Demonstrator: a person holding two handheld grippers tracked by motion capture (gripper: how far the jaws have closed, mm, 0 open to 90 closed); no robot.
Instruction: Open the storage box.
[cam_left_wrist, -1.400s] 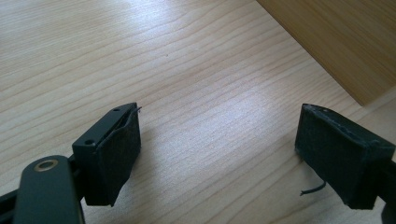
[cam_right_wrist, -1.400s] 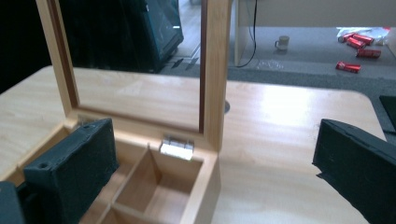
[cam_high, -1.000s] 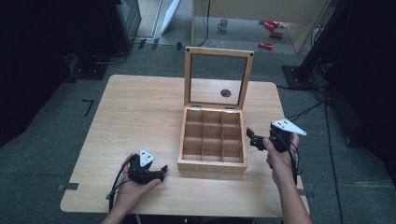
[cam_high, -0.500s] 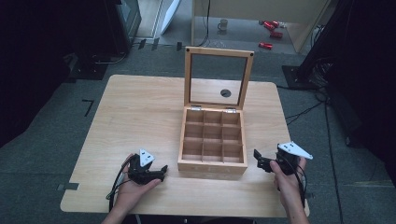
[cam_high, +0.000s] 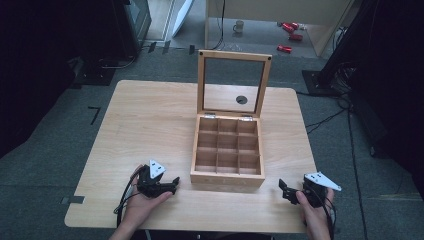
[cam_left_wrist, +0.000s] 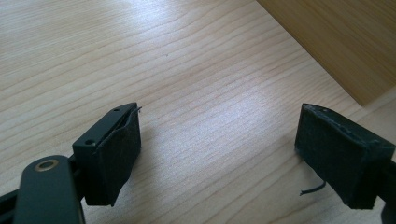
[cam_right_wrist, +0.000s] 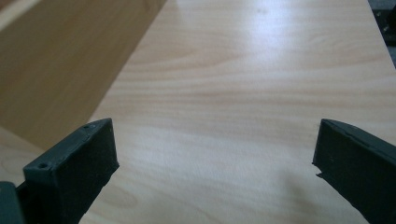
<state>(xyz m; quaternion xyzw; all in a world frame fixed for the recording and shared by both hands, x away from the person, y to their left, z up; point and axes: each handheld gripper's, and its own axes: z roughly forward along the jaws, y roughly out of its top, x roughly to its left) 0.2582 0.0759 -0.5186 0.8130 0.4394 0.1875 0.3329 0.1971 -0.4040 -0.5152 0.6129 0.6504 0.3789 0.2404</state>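
Wooden compartment box (cam_high: 227, 150) sits right of centre on the table (cam_high: 150, 115), near the person's edge. Nine-cell grid, all cells look empty. Glass-paned lid (cam_high: 234, 82) stands upright on its hinges at the far side, so the box is open toward the camera.

Left gripper (cam_high: 172, 186) rests low on the tabletop just off the box's near-left corner, jaws pointing right toward it. In the left gripper view the jaws are spread wide with nothing between them; the box's side wall (cam_left_wrist: 341, 42) fills the upper right, ahead and to the right of the pads, near but not touching.

Right gripper (cam_high: 283, 189) is off the box's near-right corner, jaws pointing left toward it. Also gaping and empty in the right gripper view; box wall (cam_right_wrist: 60, 60) lies ahead-left, a clear gap from the left pad.

Key relation: the box lies between the two grippers, and both sit in front of its front wall rather than level with its sides. The left one looks a touch nearer. The lid is well beyond both, on the far side of the box.

Judgement: closing the lid would mean reaching over the whole grid; either hand could do it, neither is lined up yet.
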